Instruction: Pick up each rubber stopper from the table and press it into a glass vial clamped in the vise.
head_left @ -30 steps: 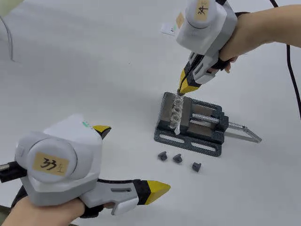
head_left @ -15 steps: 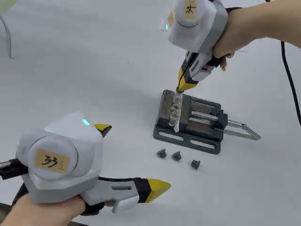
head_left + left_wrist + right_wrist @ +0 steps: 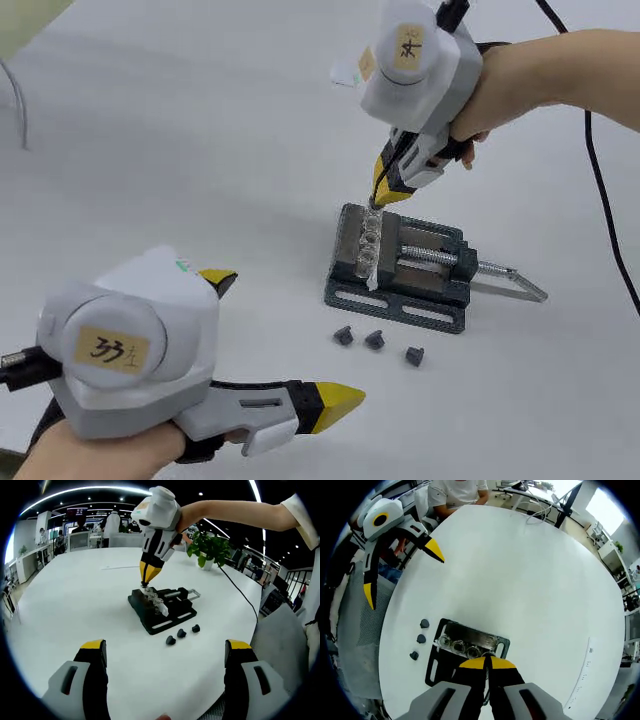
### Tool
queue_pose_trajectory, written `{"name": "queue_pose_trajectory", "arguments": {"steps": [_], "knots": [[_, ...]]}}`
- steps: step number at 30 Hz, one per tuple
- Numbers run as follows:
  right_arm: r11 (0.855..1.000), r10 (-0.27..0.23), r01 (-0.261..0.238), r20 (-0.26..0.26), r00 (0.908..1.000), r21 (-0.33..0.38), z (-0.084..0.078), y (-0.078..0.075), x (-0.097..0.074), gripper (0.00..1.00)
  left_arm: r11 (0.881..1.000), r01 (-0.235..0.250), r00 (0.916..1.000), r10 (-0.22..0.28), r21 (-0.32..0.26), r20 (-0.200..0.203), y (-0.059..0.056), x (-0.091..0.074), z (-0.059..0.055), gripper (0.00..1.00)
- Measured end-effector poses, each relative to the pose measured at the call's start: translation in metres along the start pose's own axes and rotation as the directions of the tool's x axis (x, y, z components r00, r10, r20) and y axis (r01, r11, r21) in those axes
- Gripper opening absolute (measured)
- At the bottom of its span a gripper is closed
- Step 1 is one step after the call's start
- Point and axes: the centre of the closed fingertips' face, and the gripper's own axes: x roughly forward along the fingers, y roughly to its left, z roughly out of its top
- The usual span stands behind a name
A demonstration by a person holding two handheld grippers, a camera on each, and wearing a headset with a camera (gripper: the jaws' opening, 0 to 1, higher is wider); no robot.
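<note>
A dark vise [image 3: 440,283] clamps a row of clear glass vials [image 3: 368,243] on the white table. My right gripper [image 3: 380,199] points down with its tips at the far vial of the row; its jaws are shut, and I cannot make out anything between them. In the right gripper view the shut right gripper [image 3: 487,661] covers the nearest end of the vials [image 3: 456,645]. Three dark rubber stoppers [image 3: 375,340] lie in a line in front of the vise. My left gripper [image 3: 280,340] hovers wide open and holds nothing at the near left, well short of the stoppers [image 3: 181,633].
A handle rod [image 3: 510,281] sticks out of the vise to the right. A black cable [image 3: 600,200] trails across the table's right side. A small paper label [image 3: 345,72] lies at the far edge. A potted plant [image 3: 210,547] stands at the table's far side.
The right gripper stays tips-down at the far vial, its body tilted a little differently. The left gripper and the three stoppers have not moved; the camera has shifted slightly.
</note>
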Motion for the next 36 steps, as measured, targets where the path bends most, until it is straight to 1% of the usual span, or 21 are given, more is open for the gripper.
{"name": "queue_pose_trajectory", "arguments": {"steps": [1, 3, 5, 6, 8, 9, 10, 11, 13, 14, 16, 18, 19, 20, 21, 25, 27, 29, 31, 32, 36], "knots": [[1.000, -0.003, 0.003, 0.015, 0.9999, 0.004, -0.002, -0.004, 0.000, 0.00, 1.000, 0.001, 1.0000, -0.001, -0.001, -0.001, -0.001, -0.001, 0.000, 0.98], [1.000, -0.007, 0.007, 0.033, 0.9994, 0.010, -0.001, 0.000, 0.000, 0.00, 1.000, 0.000, 1.0000, 0.000, 0.002, 0.001, -0.001, -0.001, 0.001, 0.98], [1.000, -0.012, 0.011, 0.054, 0.9985, 0.022, 0.000, -0.005, 0.001, 0.00, 1.000, -0.001, 1.0000, 0.001, 0.001, -0.002, 0.000, -0.002, 0.000, 0.98], [0.999, -0.015, 0.013, 0.067, 0.9977, 0.035, 0.001, -0.005, 0.001, 0.00, 1.000, -0.002, 1.0000, 0.002, 0.000, -0.001, 0.000, -0.002, 0.000, 0.98], [1.000, -0.019, 0.017, 0.084, 0.9963, 0.017, 0.001, -0.005, 0.001, 0.00, 1.000, -0.003, 1.0000, 0.003, 0.000, -0.002, 0.000, -0.002, -0.001, 0.98], [0.999, -0.021, 0.019, 0.092, 0.9955, 0.030, 0.001, -0.006, 0.001, 0.00, 1.000, -0.004, 1.0000, 0.004, 0.001, -0.003, 0.001, -0.003, -0.001, 0.98], [0.999, -0.023, 0.018, 0.098, 0.9949, 0.046, 0.001, -0.007, 0.002, 0.00, 1.000, -0.004, 1.0000, 0.004, 0.001, -0.003, 0.001, -0.003, -0.001, 0.98], [0.999, -0.023, 0.019, 0.102, 0.9945, 0.046, 0.001, -0.009, 0.002, 0.00, 1.000, -0.003, 1.0000, 0.003, 0.001, -0.002, 0.001, -0.003, -0.001, 0.98], [0.999, -0.026, 0.020, 0.109, 0.9937, 0.051, 0.005, -0.006, 0.003, 0.00, 1.000, -0.003, 1.0000, 0.003, 0.003, -0.002, 0.001, -0.003, 0.000, 0.98], [0.998, -0.027, 0.019, 0.113, 0.9932, 0.065, 0.005, -0.006, 0.003, 0.00, 1.000, -0.003, 1.0000, 0.003, 0.005, -0.002, 0.001, -0.003, 0.000, 0.98], [0.998, -0.028, 0.020, 0.123, 0.9920, 0.067, 0.005, -0.006, 0.003, 0.00, 1.000, -0.003, 1.0000, 0.003, 0.005, 0.000, 0.001, -0.003, 0.001, 0.98], [0.997, -0.032, 0.022, 0.135, 0.9903, 0.073, 0.004, -0.007, 0.002, 0.00, 1.000, -0.002, 1.0000, 0.002, 0.006, 0.001, 0.001, -0.003, 0.001, 0.98], [0.996, -0.040, 0.027, 0.143, 0.9889, 0.088, 0.003, -0.010, 0.002, 0.00, 1.000, -0.002, 1.0000, 0.002, 0.007, 0.001, 0.001, -0.002, 0.001, 0.98], [0.996, -0.051, 0.039, 0.146, 0.9880, 0.084, 0.002, -0.012, 0.001, 0.02, 1.000, -0.001, 1.0000, 0.001, 0.007, 0.001, 0.001, -0.002, 0.001, 0.98], [0.995, -0.065, 0.053, 0.147, 0.9870, 0.086, 0.001, -0.015, 0.000, 0.06, 1.000, 0.000, 1.0000, 0.000, 0.008, 0.000, 0.001, -0.002, 0.001, 0.98], [0.995, -0.071, 0.059, 0.149, 0.9864, 0.084, -0.004, -0.010, -0.003, 0.22, 1.000, 0.000, 1.0000, 0.000, 0.010, -0.001, 0.000, -0.002, 0.001, 0.98], [0.995, -0.070, 0.057, 0.154, 0.9856, 0.084, -0.006, -0.010, -0.004, 0.26, 1.000, 0.000, 1.0000, 0.000, 0.011, -0.003, 0.000, -0.002, 0.002, 0.98], [0.993, -0.086, 0.071, 0.161, 0.9832, 0.093, -0.009, -0.007, -0.006, 0.30, 1.000, 0.000, 1.0000, 0.000, 0.012, -0.002, 0.000, -0.002, 0.002, 0.98], [0.992, -0.093, 0.077, 0.177, 0.9798, 0.096, -0.008, -0.006, -0.007, 0.34, 1.000, -0.001, 1.0000, 0.001, 0.015, -0.001, 0.000, -0.002, 0.003, 0.98], [0.991, -0.097, 0.078, 0.180, 0.9788, 0.105, -0.009, -0.004, -0.009, 0.36, 1.000, 0.000, 1.0000, 0.000, 0.014, 0.000, 0.000, -0.002, 0.003, 0.98], [0.992, -0.100, 0.082, 0.192, 0.9762, 0.097, -0.009, 0.004, -0.010, 0.38, 1.000, -0.003, 1.0000, 0.003, 0.016, 0.002, 0.001, -0.002, 0.005, 0.98]]}}
